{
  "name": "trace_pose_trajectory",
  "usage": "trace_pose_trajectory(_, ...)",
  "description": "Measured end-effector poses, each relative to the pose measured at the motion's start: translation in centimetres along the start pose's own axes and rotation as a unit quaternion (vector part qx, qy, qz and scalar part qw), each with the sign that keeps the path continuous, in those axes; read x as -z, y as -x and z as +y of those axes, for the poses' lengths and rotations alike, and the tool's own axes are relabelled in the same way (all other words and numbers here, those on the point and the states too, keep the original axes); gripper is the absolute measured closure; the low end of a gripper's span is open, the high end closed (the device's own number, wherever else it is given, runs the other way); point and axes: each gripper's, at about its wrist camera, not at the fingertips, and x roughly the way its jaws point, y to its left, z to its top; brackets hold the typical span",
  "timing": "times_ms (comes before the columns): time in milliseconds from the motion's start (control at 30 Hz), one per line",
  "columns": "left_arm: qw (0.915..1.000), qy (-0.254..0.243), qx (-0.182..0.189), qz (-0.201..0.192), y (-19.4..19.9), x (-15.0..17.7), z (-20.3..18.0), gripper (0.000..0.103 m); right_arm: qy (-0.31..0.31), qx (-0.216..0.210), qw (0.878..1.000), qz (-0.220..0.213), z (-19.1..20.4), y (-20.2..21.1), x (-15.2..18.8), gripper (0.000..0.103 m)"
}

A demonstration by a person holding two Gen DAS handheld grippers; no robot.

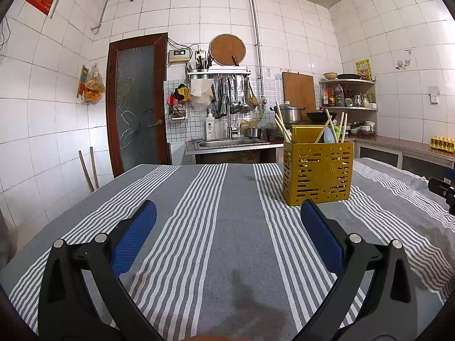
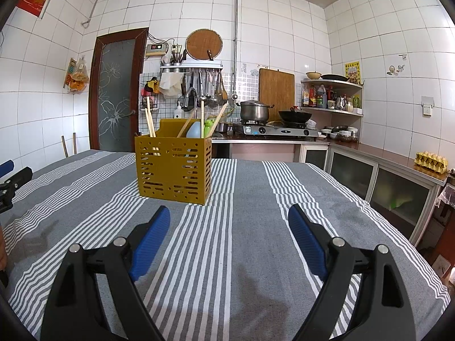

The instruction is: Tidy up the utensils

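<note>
A yellow perforated utensil holder stands on the striped tablecloth, right of centre in the left wrist view and left of centre in the right wrist view. It holds wooden chopsticks, a light blue spoon and a green utensil. My left gripper is open and empty, over the cloth in front and to the left of the holder. My right gripper is open and empty, in front and to the right of it. The left gripper shows at the left edge of the right wrist view.
The table carries a grey and white striped cloth. Behind it are a sink, a gas stove with a pot and a wok, a corner shelf of bottles, and an egg tray on the counter at right.
</note>
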Motion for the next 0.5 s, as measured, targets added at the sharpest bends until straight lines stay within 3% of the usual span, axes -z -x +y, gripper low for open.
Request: trace_pose_trajectory(500, 1.0000, 0.001, 0.006, 0.000, 0.18, -0.17, -0.36, 0.005, 0.001, 0.002, 1.000, 0.000, -0.07, 0.03, 0.05, 0.019)
